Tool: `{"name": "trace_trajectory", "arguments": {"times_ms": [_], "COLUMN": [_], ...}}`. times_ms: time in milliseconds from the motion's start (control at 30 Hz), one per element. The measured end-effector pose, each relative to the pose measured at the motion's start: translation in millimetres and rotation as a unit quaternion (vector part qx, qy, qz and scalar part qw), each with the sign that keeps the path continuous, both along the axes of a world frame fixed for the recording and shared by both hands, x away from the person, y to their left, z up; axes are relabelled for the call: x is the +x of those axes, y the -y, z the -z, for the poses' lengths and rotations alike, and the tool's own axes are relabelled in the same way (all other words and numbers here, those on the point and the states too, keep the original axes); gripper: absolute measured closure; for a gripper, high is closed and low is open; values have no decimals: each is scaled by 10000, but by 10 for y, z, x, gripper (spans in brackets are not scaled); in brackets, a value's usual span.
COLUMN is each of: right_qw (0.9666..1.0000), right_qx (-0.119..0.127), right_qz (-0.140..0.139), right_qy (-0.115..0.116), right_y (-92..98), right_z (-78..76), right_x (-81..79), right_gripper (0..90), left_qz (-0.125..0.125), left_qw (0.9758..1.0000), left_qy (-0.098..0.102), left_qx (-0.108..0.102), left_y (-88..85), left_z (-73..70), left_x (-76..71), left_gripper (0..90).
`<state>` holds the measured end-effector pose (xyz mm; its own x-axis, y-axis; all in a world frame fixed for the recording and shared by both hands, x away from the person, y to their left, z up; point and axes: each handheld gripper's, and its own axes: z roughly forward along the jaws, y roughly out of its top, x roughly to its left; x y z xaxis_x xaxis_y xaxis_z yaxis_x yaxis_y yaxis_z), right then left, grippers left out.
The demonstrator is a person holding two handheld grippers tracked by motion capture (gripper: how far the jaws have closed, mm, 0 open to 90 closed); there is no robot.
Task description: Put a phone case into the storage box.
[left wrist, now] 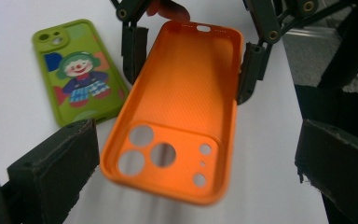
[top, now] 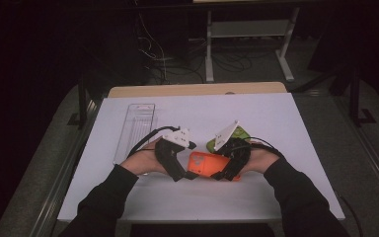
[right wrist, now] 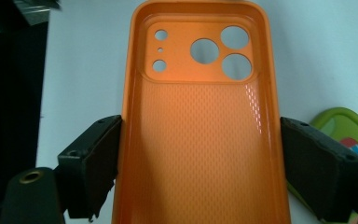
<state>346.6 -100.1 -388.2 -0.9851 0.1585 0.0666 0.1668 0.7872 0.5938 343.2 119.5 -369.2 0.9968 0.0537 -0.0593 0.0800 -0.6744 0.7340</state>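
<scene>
Right claw [right wrist: 200, 168] clamped across the orange phone case [right wrist: 198, 121], one black pad pressed on each long edge, hollow side up, camera cutouts at the far end. Held clear of the white tabletop [top: 286, 123], roughly level, between both hands near the front edge. Left claw [left wrist: 191, 168] spread wide, pinching nothing, aimed at the cutout end of that case [left wrist: 182, 107] without touching it. Seen from above, left claw [top: 190, 173] just beside the left end of the case [top: 205, 164], right claw [top: 224, 173] at its right end. Just behind, flat on the tabletop, a green phone case [left wrist: 77, 72] with a clown print. Farther back on the left, a clear plastic tray [top: 135, 126] lying lengthwise.
</scene>
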Motion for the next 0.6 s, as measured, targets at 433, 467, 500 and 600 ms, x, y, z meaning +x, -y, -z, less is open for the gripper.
{"name": "trace_trajectory", "arguments": {"times_ms": [433, 467, 500, 600], "right_qw": [9989, 9989, 9989, 9986], "right_qx": [70, 52, 52, 61], "right_qz": [-440, -445, -445, -484], "right_qy": [146, 166, 166, 197], "right_y": [-74, -76, -76, -76], "right_z": [-58, -64, -64, -77], "right_x": [-67, -70, -70, -80], "right_gripper": [154, 154, 154, 154], "left_qz": [335, 353, 353, 410], "left_qw": [9985, 9983, 9983, 9974], "left_qy": [-114, -116, -116, -95], "left_qx": [425, 453, 453, 586], "left_y": [191, 197, 197, 221], "left_z": [174, 187, 187, 224], "left_x": [35, 30, 30, 25], "left_gripper": [0, 0, 0, 0]}}
